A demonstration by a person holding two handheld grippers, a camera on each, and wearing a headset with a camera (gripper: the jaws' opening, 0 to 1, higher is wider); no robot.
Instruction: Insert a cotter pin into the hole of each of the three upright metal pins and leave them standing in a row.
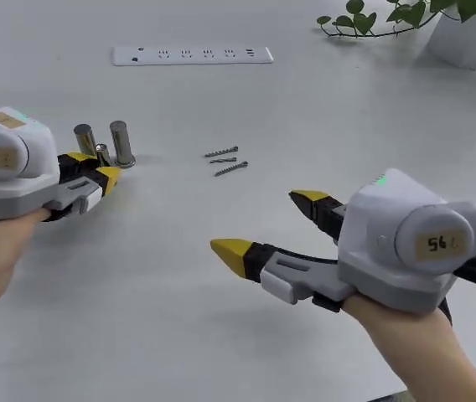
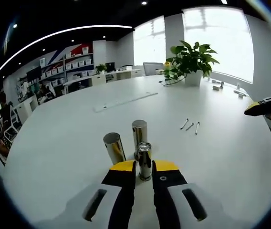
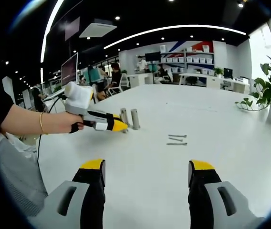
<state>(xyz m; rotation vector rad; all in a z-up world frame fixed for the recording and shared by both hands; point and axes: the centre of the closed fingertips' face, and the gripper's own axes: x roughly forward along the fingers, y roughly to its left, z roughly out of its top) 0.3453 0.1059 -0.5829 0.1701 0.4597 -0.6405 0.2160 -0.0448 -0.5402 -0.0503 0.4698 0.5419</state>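
Three upright metal pins stand at the left of the white table (image 1: 221, 335): two taller ones (image 1: 85, 139) (image 1: 121, 142) and a shorter one (image 1: 102, 155) in front. My left gripper (image 1: 95, 165) is shut on the shorter pin (image 2: 144, 160), its yellow-tipped jaws pressed on either side near the base. The taller pins (image 2: 114, 148) (image 2: 139, 136) stand just behind it. Three cotter pins (image 1: 225, 160) lie side by side in the middle, also seen from the right gripper (image 3: 176, 140). My right gripper (image 1: 270, 223) hovers open and holds nothing, nearer than the cotter pins, jaws wide apart (image 3: 148, 165).
A white power strip (image 1: 193, 55) lies at the far side of the table. A potted plant (image 1: 464, 38) with trailing leaves stands at the far right corner. Office desks, shelves and seated people fill the room beyond the table.
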